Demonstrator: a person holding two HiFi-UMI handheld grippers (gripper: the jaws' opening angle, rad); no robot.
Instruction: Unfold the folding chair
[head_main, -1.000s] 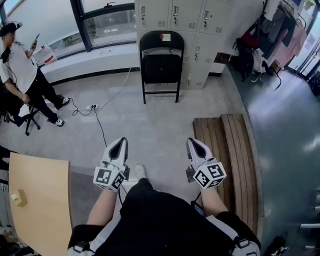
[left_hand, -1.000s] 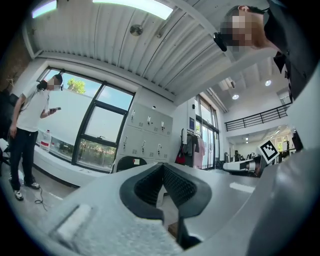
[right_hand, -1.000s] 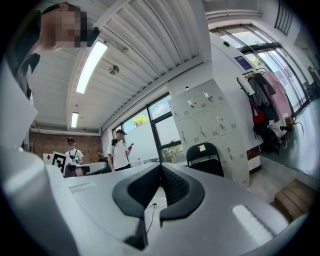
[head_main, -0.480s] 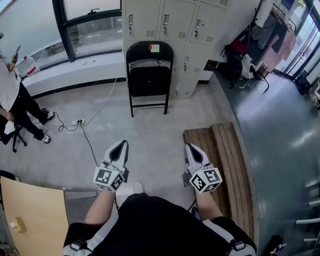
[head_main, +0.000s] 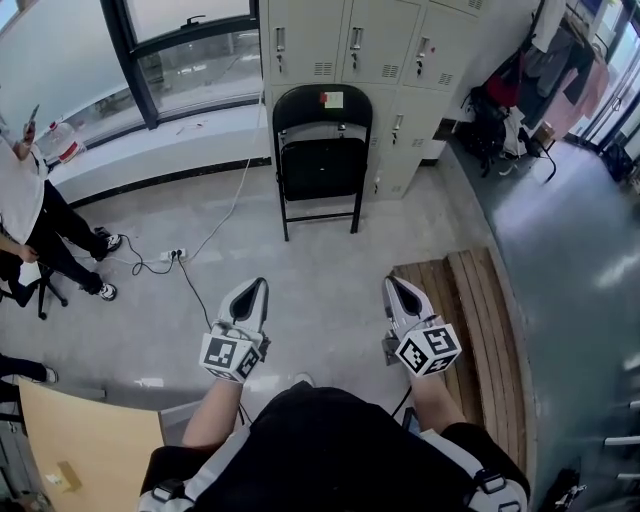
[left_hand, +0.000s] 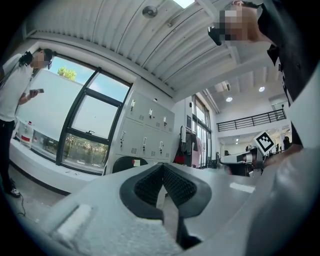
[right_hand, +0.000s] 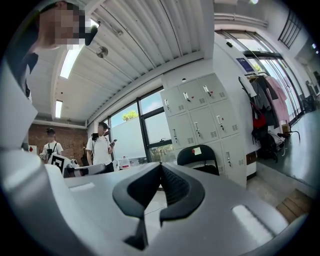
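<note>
Folded chair at 12 o'clock against lockers — not reachable, so my left gripper and right gripper sit closed, empty.

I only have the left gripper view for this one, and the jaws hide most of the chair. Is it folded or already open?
Observer: Folded. In the head view the folding chair stands flat in front of the lockers.
Operator: Is either gripper on it?
Observer: No. The left gripper and right gripper are both well short of it, with bare floor between.
Operator: Anything lying on that floor?
Observer: A power strip with cables lies to the left of the chair, off the straight line to it.
</note>
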